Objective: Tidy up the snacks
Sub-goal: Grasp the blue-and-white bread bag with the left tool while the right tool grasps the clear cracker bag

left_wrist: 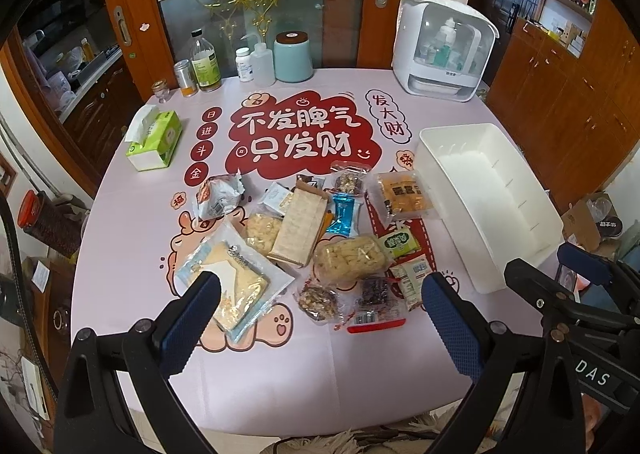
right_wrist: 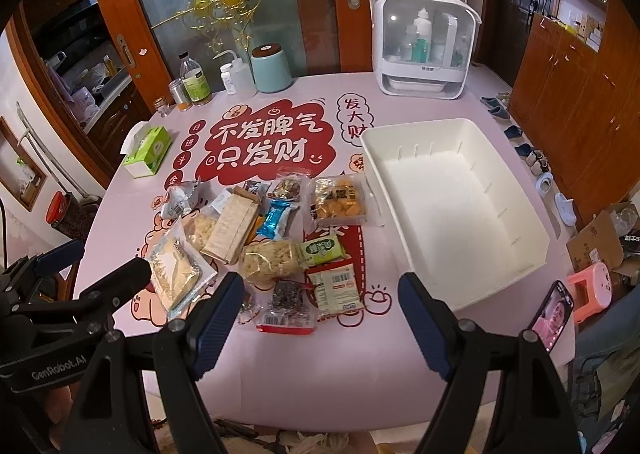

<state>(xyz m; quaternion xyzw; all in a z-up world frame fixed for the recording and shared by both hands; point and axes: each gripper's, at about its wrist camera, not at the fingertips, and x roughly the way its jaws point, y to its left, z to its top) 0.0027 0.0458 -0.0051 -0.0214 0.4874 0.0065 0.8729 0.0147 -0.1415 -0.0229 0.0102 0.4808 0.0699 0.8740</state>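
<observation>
Standing over the near edge of the desk [left_wrist: 132,222], which wears a pink printed cloth, both grippers hang in the air and hold nothing. The left gripper [left_wrist: 320,306] has its blue-padded fingers [left_wrist: 450,318] wide apart, and the right gripper [right_wrist: 320,310] is spread in the same way.

My landmark is the white rectangular plastic bin [right_wrist: 520,214], which has no snack inside. Just to the left of it lies the loose heap of wrapped snacks. Nearest to the bin is a clear packet of orange biscuits [right_wrist: 340,202], almost touching its wall. Further left are a small blue foil packet [right_wrist: 275,219], a long pale wafer pack [right_wrist: 232,230] lying tilted on other packets, and a big flat clear bag with a yellow cake [right_wrist: 176,274]. Nearer to the grippers than the biscuits are a green candy packet [right_wrist: 322,250] and a clear bag of pale puffed sticks [right_wrist: 272,258].

Far to the left of the bin, well apart from the heap, stands a green tissue box [right_wrist: 148,150].
</observation>
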